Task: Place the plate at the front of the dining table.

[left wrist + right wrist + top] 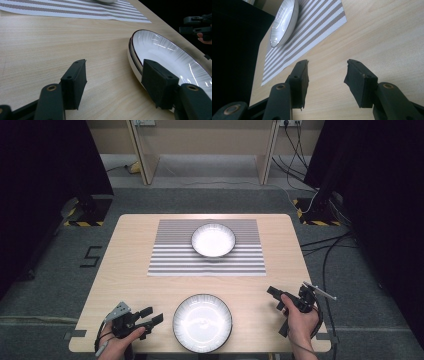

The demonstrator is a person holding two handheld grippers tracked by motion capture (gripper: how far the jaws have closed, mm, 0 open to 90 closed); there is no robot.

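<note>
Grey carpet (pixel 50 270) surrounded the pale wooden table (pixel 135 270); black curtains (pixel 45 160) flanked it, cables (pixel 325 255) trailed right, wooden furniture (pixel 205 140) stood behind.

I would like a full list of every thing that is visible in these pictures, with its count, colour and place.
table: one, light wood, centre of the high view.
placemat: one, grey and white stripes, on the far half of the table.
far bowl: one, white with a dark rim, on the placemat.
near plate: one, white with a dark rim, on bare wood at the near edge, between the two tools.
cables: several, black, on the grey floor right of the table.
left tool: one, black, jaws open, beside the near plate's left side.
right tool: one, black, jaws open over bare wood.
hands: two, each holding a tool.
</note>
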